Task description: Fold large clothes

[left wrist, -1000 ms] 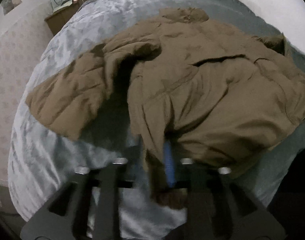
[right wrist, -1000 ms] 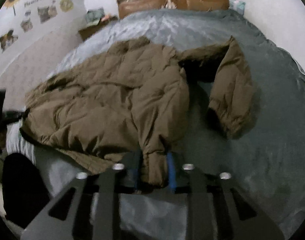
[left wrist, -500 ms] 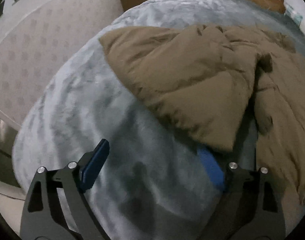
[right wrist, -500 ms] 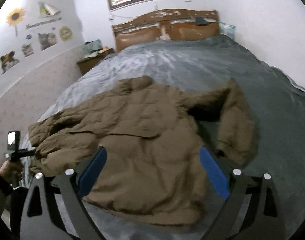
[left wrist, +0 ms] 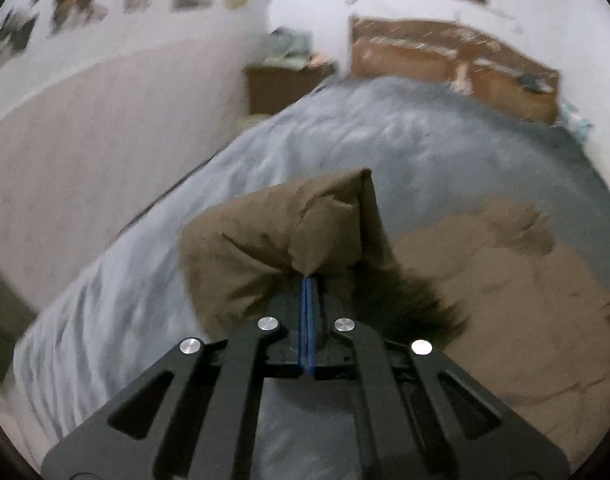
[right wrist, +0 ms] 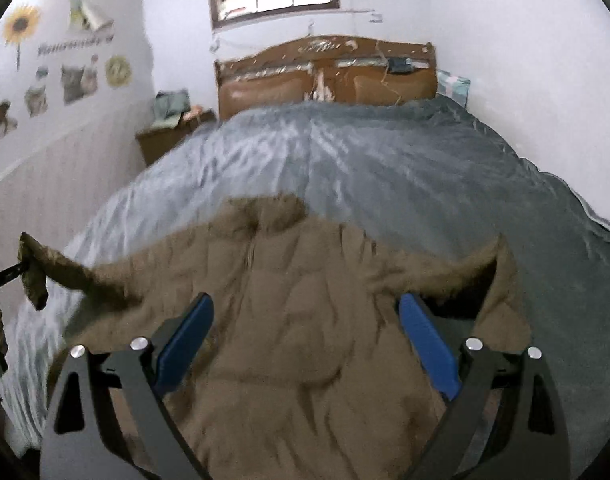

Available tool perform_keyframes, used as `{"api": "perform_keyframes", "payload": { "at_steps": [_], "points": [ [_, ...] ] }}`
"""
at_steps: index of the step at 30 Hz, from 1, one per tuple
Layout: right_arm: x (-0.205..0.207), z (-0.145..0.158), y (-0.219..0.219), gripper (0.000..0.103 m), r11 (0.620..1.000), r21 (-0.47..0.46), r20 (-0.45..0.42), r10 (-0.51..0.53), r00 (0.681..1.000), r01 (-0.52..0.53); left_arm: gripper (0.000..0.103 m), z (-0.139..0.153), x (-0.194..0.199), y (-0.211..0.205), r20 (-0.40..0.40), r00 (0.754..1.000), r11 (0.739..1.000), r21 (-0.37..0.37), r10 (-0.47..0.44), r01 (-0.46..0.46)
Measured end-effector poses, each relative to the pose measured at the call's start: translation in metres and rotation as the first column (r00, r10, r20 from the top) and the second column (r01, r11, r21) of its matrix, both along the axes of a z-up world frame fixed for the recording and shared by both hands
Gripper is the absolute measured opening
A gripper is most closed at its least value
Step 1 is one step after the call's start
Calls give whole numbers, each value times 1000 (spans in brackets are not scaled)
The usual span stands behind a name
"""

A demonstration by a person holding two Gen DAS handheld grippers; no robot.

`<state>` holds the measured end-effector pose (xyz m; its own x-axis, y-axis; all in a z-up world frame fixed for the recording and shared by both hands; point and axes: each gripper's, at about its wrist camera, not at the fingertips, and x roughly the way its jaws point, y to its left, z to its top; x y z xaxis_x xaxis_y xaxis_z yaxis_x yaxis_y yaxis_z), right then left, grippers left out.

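One brown quilted jacket (right wrist: 305,320) lies spread on the grey blanket (right wrist: 385,160) of a bed, collar toward the wooden headboard (right wrist: 325,76), body reaching down to the near edge in the right wrist view. Its far sleeve (right wrist: 505,300) is bent back on the blanket at the right side of that view.

Its other sleeve (left wrist: 285,232) is lifted off the bed: the left claw (left wrist: 307,280) has its blue pads pressed together on the sleeve's end, and the fabric bunches and hangs in a puffed fold just above the tips. In the right wrist view the same sleeve stretches out to the left edge, raised above the blanket, with the left claw's dark frame only partly visible there.

The right claw (right wrist: 305,340) stands wide apart over the jacket's body, its blue pads (right wrist: 185,340) on either side with nothing gripped between them; whether they touch the cloth cannot be told.

Beside the bed stands a wooden nightstand (right wrist: 165,136) with folded cloth on top, and animal stickers (right wrist: 73,80) mark the left wall.
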<state>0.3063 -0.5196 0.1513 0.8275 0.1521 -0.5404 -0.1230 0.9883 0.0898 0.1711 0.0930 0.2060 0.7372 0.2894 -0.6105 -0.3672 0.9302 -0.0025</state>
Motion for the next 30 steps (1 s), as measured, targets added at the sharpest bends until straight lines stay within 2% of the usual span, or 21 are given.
{"api": "perform_keyframes", "payload": {
  "at_steps": [3,5,8,9,10,11,13,15,16,17,18,19,20,21,22,24,26,28,30],
  "points": [
    [24,9,-5,95,997,66,29,-49,998,47,0,35,37,-55,53,993,994,36,-104,103],
    [41,7,-11,98,990,124,31,-70,997,65,0,40,57,-90,64,985,987,30,-161,159],
    [57,-8,-13,98,983,167,34,-79,996,73,0,30,68,-148,66,948,946,-72,-311,316],
    [57,-17,-13,98,983,167,65,-82,994,70,0,14,78,-175,54,922,913,-128,-383,387],
    [51,-25,-14,98,984,161,123,-94,988,74,16,-1,99,-194,35,899,885,-166,-436,435],
    [47,-33,-15,99,986,143,150,-110,983,88,52,-24,105,-221,5,872,855,-192,-490,482],
    [53,-51,-16,99,986,61,87,-159,983,155,87,-59,101,-256,-29,854,844,-174,-519,507],
    [63,-64,-22,99,983,96,17,-157,987,154,87,-89,100,-281,-47,827,815,-207,-561,541],
    [65,-66,-23,99,985,105,2,-139,990,138,87,-100,99,-294,-67,805,795,-224,-589,563],
    [67,-67,-21,99,989,87,-4,-118,993,117,86,-93,98,-300,-84,799,794,-211,-596,570],
    [67,-67,-19,99,992,59,8,-114,993,113,86,-79,92,-304,-56,798,792,-177,-600,584],
    [66,-66,-17,99,994,22,27,-110,994,110,93,-58,80,-302,11,796,789,-123,-605,601],
    [64,-66,-12,99,995,-12,44,-103,994,104,100,-39,69,-296,51,804,802,-57,-592,595],
    [63,-66,-11,99,996,-18,47,-89,995,89,100,-31,62,-289,64,822,823,-7,-566,568],
    [63,-69,-8,99,997,-19,46,-68,997,69,100,-21,57,-279,71,856,859,64,-512,508],
    [65,-79,-1,99,999,-31,26,-38,999,39,100,-19,54,-260,32,902,895,149,-430,421],
    [69,-89,7,99,999,-45,-1,2,1000,-2,100,-33,58,-233,-49,931,909,202,-361,364],
    [69,-91,14,99,999,-37,0,24,1000,-24,100,-48,57,-209,-101,948,924,213,-301,316],
    [70,-92,21,99,999,-9,-4,37,999,-37,100,-55,52,-181,-109,960,941,195,-259,276]
  ]
}}
